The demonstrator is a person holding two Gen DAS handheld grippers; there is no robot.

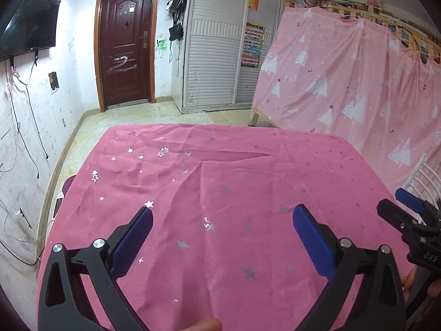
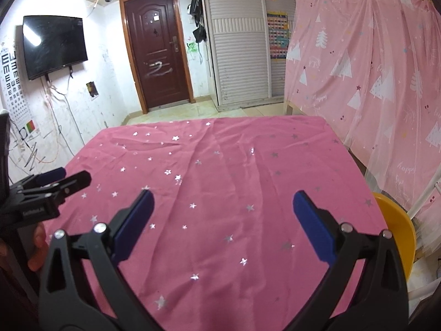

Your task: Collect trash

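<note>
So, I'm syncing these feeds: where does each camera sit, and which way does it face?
Left wrist: on the left gripper, facing the pink star-printed tablecloth and brown wooden door; right gripper and a fingertip show.
Right wrist: on the right gripper, same direction; left gripper and hand show.
Shared: tablecloth, door, wall-mounted black television.

"DAS" on right gripper (image 1: 397,207) body; "happy" on pink curtain (image 2: 386,82); E-rows (eye chart (image 2: 13,82)).

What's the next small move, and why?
Probably pan both cameras off the table to find trash. The left gripper and right gripper are open and empty over a pink cloth showing no trash; the yellow bin sits at its right edge.
</note>
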